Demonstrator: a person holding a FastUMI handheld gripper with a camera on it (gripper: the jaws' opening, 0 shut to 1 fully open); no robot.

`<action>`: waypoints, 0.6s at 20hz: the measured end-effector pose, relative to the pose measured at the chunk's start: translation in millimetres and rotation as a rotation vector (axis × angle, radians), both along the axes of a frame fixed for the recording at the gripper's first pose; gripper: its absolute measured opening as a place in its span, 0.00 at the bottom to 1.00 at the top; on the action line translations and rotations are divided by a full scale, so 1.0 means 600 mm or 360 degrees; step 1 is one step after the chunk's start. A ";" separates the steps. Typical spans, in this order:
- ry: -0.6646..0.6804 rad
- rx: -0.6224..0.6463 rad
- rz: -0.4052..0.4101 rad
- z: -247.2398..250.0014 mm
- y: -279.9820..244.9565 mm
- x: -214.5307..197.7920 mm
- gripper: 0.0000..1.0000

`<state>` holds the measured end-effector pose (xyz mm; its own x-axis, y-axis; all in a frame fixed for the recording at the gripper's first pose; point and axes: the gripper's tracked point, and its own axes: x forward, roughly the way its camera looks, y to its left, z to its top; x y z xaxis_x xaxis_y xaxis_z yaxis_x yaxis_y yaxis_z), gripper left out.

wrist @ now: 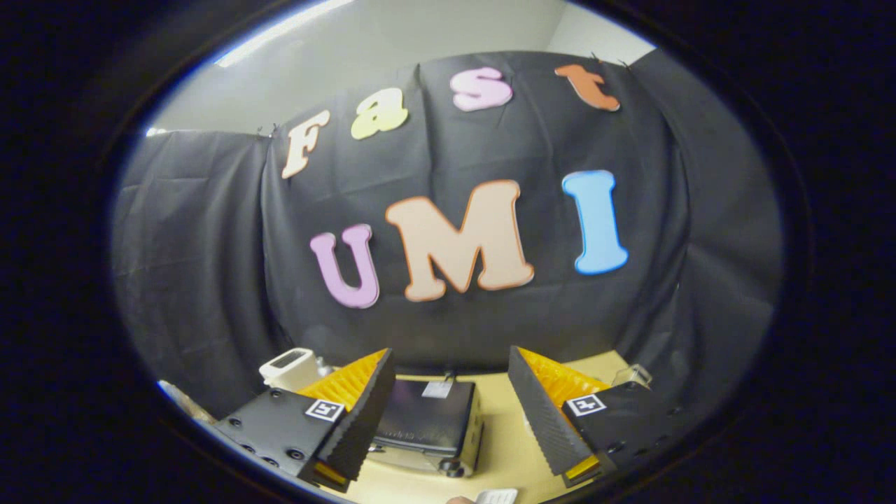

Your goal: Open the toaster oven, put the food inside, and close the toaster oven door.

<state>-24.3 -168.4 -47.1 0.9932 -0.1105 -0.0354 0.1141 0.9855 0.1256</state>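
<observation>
My gripper (448,427) hangs above the table (507,448) with its two fingers (357,420) spread wide apart and nothing between the yellow-and-black pads. Each finger carries a small square black-and-white marker (325,410) on its black base.

Looking down through the gap between my fingers, I see the toaster oven (427,423), a dark box seen from above, sitting on the pale yellow table just ahead of and below my left finger, which hides its left part. Its flat black top faces me, a small pale tag (438,389) lies on that top near the far edge, and a round knob (451,467) shows at its near right corner. From this angle I cannot tell whether its door is open or closed.

Beyond my left finger, toward the table's far left corner, stands a white device (288,367) with a dark window on its upper face. Beyond my right finger, near the far right edge, sits a small clear thing (633,376) too small to identify. At the near edge, just below my fingers, lies a small white object (497,495), cut off from sight.
</observation>
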 end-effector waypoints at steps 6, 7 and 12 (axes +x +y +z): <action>-0.0151 -0.0058 -0.0107 0.128 -0.060 -0.035 0.99; -0.0153 -0.0063 -0.0128 0.133 -0.069 -0.040 0.99; -0.0150 -0.0055 -0.0134 0.129 -0.091 -0.061 0.99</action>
<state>-60.9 -222.9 30.5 0.9791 -0.1934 0.0633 0.1861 0.9768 0.1060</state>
